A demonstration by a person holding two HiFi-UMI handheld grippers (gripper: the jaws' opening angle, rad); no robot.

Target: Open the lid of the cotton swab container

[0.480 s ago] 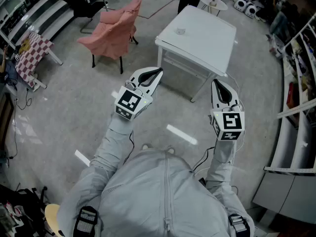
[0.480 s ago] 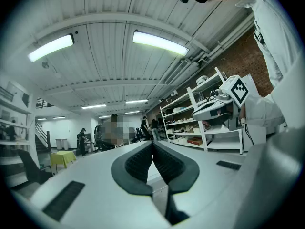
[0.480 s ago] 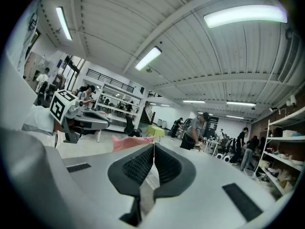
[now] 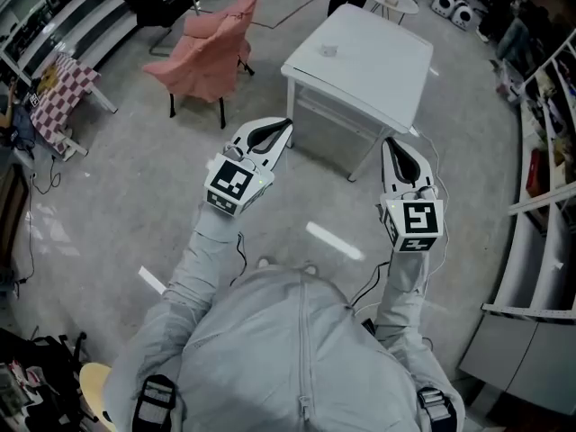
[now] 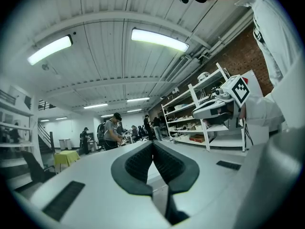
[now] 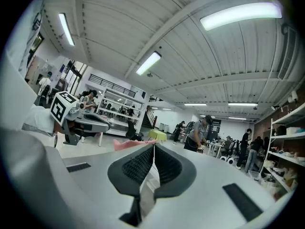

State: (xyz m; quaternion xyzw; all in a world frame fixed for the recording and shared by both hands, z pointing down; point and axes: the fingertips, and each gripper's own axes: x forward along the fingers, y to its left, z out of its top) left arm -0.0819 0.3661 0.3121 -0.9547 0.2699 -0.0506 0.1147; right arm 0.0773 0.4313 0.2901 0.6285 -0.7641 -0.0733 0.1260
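Concrete floor [image 4: 117,196] fills most of the head view; the person stands on it with both arms held out in front.

White table [image 4: 378,70] stands at 1 o'clock from the person, well apart from both grippers. Its top is nearly bare.

Chair draped in pink cloth [image 4: 211,48] stands at 11 o'clock, left of the table, and has no part in the job.

Left gripper [image 4: 281,131] is held level and aims toward the table's near corner. Its own view shows the left gripper [image 5: 153,147] clenched, pads meeting, nothing between them.

Right gripper [image 4: 392,151] is at 1 o'clock, tipped slightly down. Its own view shows the right gripper [image 6: 153,149] likewise clenched and empty.

Cotton swab container [image 4: 328,50], as I judge the small pale thing to be, sits on the table top toward the far left side, at 12 o'clock. It is too small to tell whether the lid is on.

Progress: by my reading, nothing is started. Neither gripper is near the container. Left to do: walk up to the table, steady the container with one gripper, and lift the lid with the other.
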